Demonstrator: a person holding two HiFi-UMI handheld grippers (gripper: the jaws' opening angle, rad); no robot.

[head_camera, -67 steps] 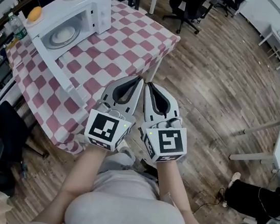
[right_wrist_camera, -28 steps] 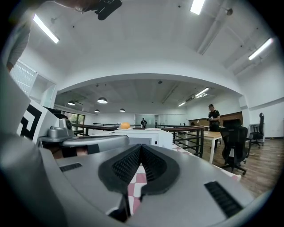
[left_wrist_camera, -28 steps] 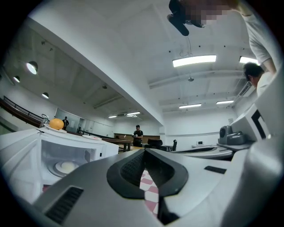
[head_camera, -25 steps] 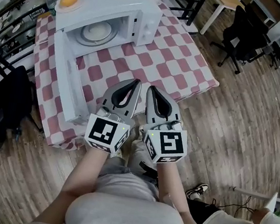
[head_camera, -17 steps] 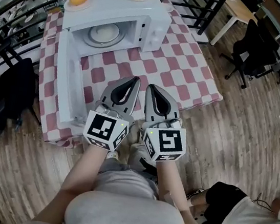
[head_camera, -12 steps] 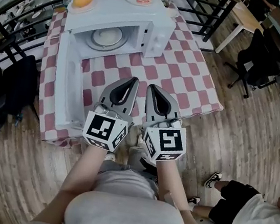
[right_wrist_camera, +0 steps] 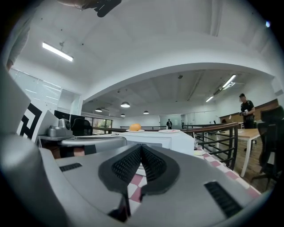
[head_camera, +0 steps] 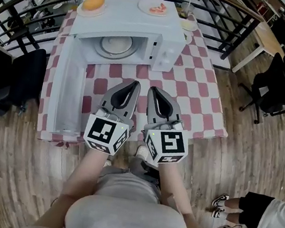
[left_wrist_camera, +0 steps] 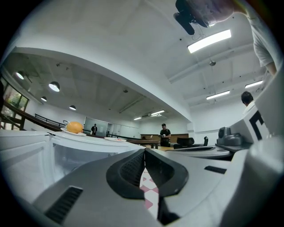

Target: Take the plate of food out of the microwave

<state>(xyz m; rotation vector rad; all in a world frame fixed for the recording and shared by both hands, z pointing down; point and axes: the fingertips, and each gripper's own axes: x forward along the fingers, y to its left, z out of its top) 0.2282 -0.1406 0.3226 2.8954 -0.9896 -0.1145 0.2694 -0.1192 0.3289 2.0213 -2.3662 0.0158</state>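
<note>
Bright, even indoor lighting from ceiling light strips (left_wrist_camera: 208, 41), mild glare there, soft shadows on the floor (head_camera: 8, 171), strong fisheye distortion, black vignetted corners in gripper views, near foreground soft.

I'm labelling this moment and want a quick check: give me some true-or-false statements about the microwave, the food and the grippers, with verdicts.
1. The microwave has its door open. True.
2. The plate of food is out of the microwave. False: it lies inside.
3. The left gripper and the right gripper are both shut and empty. True.
4. The microwave's top is bare. False: a round orange food and a plate with red food stand on it.
5. The right gripper reaches into the microwave. False: both grippers are short of it, above the checked table.
</note>
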